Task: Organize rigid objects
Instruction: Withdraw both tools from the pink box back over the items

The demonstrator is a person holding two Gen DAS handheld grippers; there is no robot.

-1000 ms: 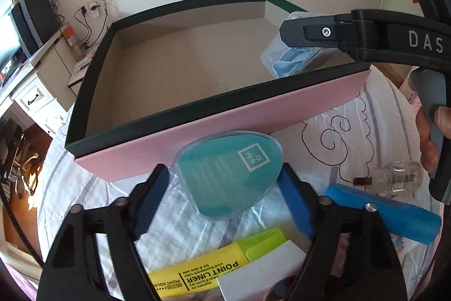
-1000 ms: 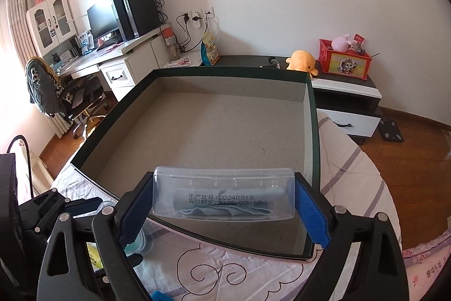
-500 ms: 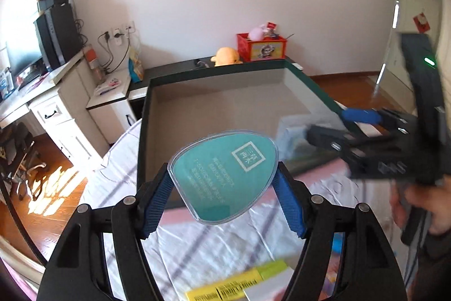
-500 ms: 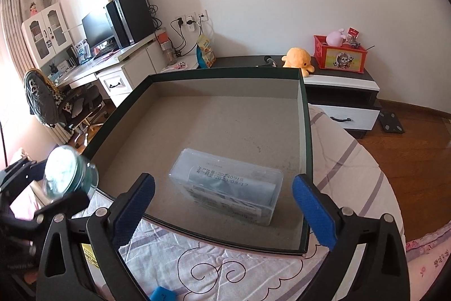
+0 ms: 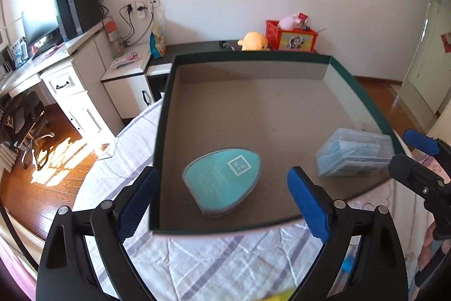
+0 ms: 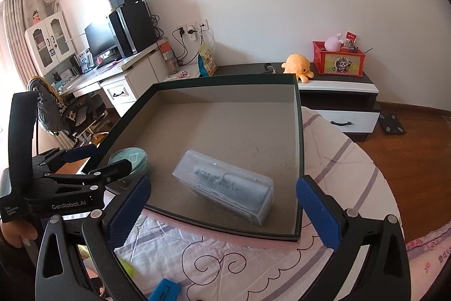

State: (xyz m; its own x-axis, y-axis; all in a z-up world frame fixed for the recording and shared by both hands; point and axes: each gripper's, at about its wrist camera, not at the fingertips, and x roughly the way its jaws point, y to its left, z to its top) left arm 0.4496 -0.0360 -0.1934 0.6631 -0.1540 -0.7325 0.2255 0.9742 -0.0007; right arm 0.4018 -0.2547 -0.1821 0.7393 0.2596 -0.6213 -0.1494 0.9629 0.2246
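Note:
A teal egg-shaped clear case (image 5: 222, 182) lies on the grey floor of the dark-green-rimmed box (image 5: 160, 131), near its front left corner. My left gripper (image 5: 222, 199) hovers over it, its jaws opening, pads clear of the case. A clear rectangular case (image 6: 225, 182) holding a pale tube rests in the box's (image 6: 225, 81) front right part. My right gripper (image 6: 224, 212) stands above the front wall, jaws opening, nothing between the pads. In the right wrist view the left gripper (image 6: 112, 157) partly hides the teal case (image 6: 128, 157).
The box sits on a bed with a checked and embroidered sheet (image 6: 225, 258). A blue bar (image 6: 165, 289) and a yellow scrap (image 5: 282, 295) lie on the sheet in front. Behind are a white desk (image 6: 118, 81) and a low cabinet (image 6: 338, 92) with a plush toy.
The left gripper rose over the box's front wall with the teal case and let it go inside. The right gripper released the clear case into the box and widened.

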